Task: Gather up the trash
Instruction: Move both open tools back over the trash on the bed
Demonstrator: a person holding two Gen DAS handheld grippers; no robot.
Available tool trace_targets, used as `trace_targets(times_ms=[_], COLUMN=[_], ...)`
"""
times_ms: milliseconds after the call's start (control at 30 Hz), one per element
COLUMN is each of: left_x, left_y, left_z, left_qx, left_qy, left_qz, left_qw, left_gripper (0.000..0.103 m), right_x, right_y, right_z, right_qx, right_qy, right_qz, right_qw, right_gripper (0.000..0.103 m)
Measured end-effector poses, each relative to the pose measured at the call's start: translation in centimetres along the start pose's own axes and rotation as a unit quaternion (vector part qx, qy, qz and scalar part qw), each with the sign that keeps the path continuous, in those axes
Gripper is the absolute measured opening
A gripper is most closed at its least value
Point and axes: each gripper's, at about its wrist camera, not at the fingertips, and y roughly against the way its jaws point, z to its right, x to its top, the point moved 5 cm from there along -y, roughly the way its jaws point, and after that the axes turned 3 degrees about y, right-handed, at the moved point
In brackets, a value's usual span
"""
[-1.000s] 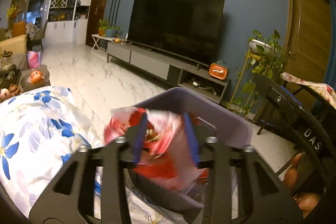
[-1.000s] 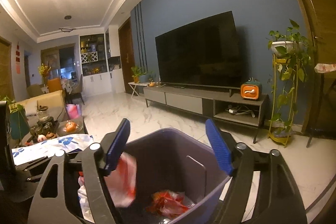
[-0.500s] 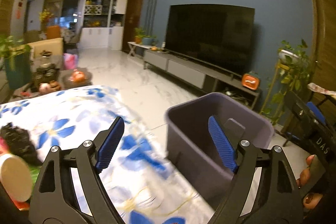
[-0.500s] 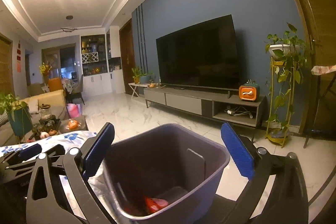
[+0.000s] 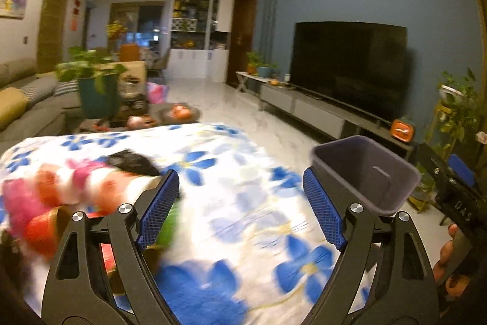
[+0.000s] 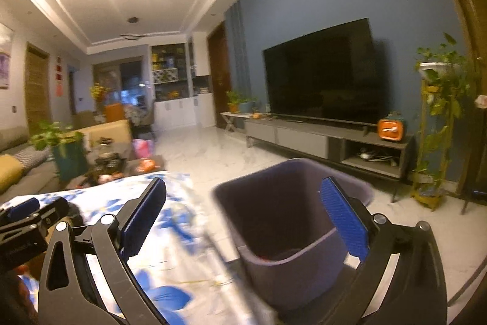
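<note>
Trash, a blurred heap of red, pink and white wrappers [image 5: 61, 197] with a crumpled black bag [image 5: 131, 162] at its far edge, lies on the white tablecloth with blue flowers [image 5: 243, 203], left of the left gripper [image 5: 240, 210]. That gripper's blue-padded jaws stand spread with nothing between them. The grey-purple plastic bin [image 6: 289, 233] stands on the floor just beside the table edge; something red shows at its bottom, too small to identify. The right gripper [image 6: 243, 221], likewise spread and empty, points toward the bin's rim. Judgement: one deposit appears done and the step in hand is the reach for the next piece. The next move calls for swinging the left gripper further left, lowering it over a single wrapper, and closing.
</note>
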Motion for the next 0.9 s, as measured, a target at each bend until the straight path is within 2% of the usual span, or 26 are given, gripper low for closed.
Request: trace_targets(times_ms=[167, 300, 500, 600, 700, 900], left_x=[-1.1, -2.1, -3.8, -4.3, -5.2, -7.6], left_y=[3.2, 5.8, 9.9, 12.1, 14.1, 15.8], left_z=[-4.8, -9.2, -15.9, -18.7, -21.1, -24.5], left_qx=[0.044, 0.096, 0.154, 0.189, 0.221, 0.245], left_qy=[0.014, 0.022, 0.056, 0.068, 0.073, 0.106], left_qz=[-0.001, 0.008, 0.01, 0.02, 0.028, 0.015], left_qw=[0.9989, 0.9952, 0.9865, 0.9794, 0.9721, 0.9637], left_gripper=[0.082, 0.082, 0.082, 0.082, 0.082, 0.082], right_x=[-0.3, -0.6, -2.0, -2.8, -3.7, -5.5], right_y=[1.5, 2.7, 4.4, 5.0, 5.2, 6.1], right_z=[-3.9, -7.8, -13.5, -15.8, -18.4, -21.5], right_qx=[0.067, 0.107, 0.158, 0.181, 0.205, 0.225], right_qy=[-0.029, -0.014, 0.015, 0.026, 0.037, 0.059], right_qz=[0.001, 0.004, -0.006, -0.015, -0.034, -0.049], right_qw=[0.997, 0.994, 0.987, 0.983, 0.977, 0.971], right_gripper=[0.097, 0.097, 0.097, 0.097, 0.091, 0.084])
